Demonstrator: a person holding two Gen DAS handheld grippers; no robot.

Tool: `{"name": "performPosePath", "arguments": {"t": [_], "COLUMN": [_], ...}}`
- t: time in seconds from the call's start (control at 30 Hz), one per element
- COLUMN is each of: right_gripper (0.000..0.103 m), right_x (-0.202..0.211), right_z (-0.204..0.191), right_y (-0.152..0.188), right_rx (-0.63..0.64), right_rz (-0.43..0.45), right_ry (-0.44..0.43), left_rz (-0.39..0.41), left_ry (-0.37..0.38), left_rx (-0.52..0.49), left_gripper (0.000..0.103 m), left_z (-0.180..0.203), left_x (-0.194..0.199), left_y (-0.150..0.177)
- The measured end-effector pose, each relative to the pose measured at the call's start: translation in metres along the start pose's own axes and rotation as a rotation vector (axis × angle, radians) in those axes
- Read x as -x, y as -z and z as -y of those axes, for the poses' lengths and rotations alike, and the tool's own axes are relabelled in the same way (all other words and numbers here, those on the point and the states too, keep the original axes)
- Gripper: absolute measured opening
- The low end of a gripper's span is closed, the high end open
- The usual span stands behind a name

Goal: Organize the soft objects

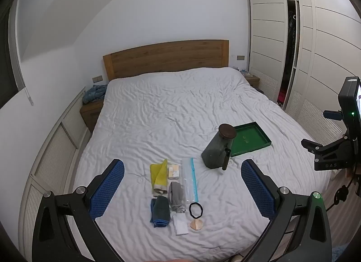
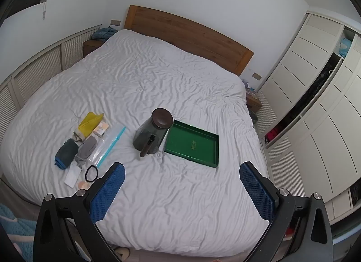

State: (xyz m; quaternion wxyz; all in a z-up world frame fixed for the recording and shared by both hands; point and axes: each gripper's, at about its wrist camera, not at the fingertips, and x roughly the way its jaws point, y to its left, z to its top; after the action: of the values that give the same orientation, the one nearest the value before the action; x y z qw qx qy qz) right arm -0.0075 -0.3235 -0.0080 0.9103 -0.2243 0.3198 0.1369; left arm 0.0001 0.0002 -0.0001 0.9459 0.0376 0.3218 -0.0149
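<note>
Both grippers hang above the near edge of a bed (image 1: 171,108) covered with a wrinkled white duvet. The left gripper (image 1: 182,185) has its blue-padded jaws spread wide with nothing between them, and the right gripper (image 2: 182,185) is likewise released and holds nothing.

In the left wrist view the soft things lie in a small cluster at the lower centre of the frame. A yellow cloth (image 1: 158,173) sits at the top of the cluster, with a small pale box (image 1: 174,171) just beside it on the right. Below them lies a grey cloth (image 1: 176,195), and to its left a dark green cloth (image 1: 161,210) rests on a blue cloth (image 1: 158,222). A clear zip bag (image 1: 190,180) with a light blue strip runs along the right side of the cluster. A black hair tie (image 1: 195,210) lies at the lower right, with a white card (image 1: 180,227) and a tan pad (image 1: 197,225) beneath it.

Right of centre stands a dark jug (image 1: 217,149) with a brown lid, tilted on the soft duvet. A green tray (image 1: 266,142) lies flat just beside it, toward the right. A wooden headboard (image 1: 167,58) fills the upper centre, and a white wardrobe (image 1: 315,47) occupies the upper right.
</note>
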Motion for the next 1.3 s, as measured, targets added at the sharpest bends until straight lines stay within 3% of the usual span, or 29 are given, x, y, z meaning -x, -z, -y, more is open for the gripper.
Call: {"name": "performPosePath", "arguments": {"t": [1.3], "right_gripper": [0.103], "right_x": [-0.0034], "right_z": [-0.001], "right_y": [0.0002], "right_rx": [-0.001], "right_rz": [-0.004], "right_ry": [-0.003], "left_rz": [-0.005], "left_ry": [-0.003], "left_rx": [-0.004], "left_gripper": [0.102], "left_z": [0.0002], "left_x": [0.0], "left_y": [0.0]}}
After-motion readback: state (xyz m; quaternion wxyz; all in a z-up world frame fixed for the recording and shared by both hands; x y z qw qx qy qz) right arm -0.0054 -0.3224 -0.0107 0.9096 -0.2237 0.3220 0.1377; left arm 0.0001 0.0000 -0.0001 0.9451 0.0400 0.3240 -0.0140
